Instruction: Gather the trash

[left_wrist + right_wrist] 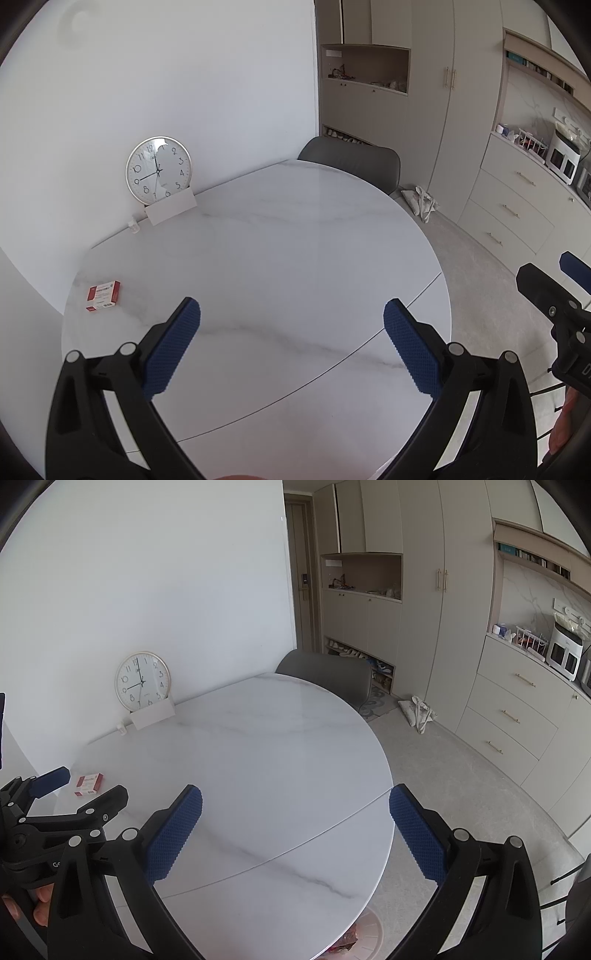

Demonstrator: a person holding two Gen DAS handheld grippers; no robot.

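Observation:
A small red and white box (pixel 104 296) lies on the white marble table (pixel 280 258) near its left edge; it also shows in the right wrist view (pixel 88 784). My left gripper (pixel 291 314) is open and empty above the table's near part, with the box to its left. My right gripper (pixel 295 801) is open and empty above the table's near right edge. The left gripper shows in the right wrist view (pixel 81 786), next to the box. A white bin (pixel 364 936) with trash in it shows under the table edge.
A round clock (pixel 159 170) leans on the wall behind a white card (pixel 171 209). A grey chair (pixel 351 162) stands at the far side. Cabinets and drawers (pixel 509 716) line the right wall. A white bag (pixel 417 709) lies on the floor.

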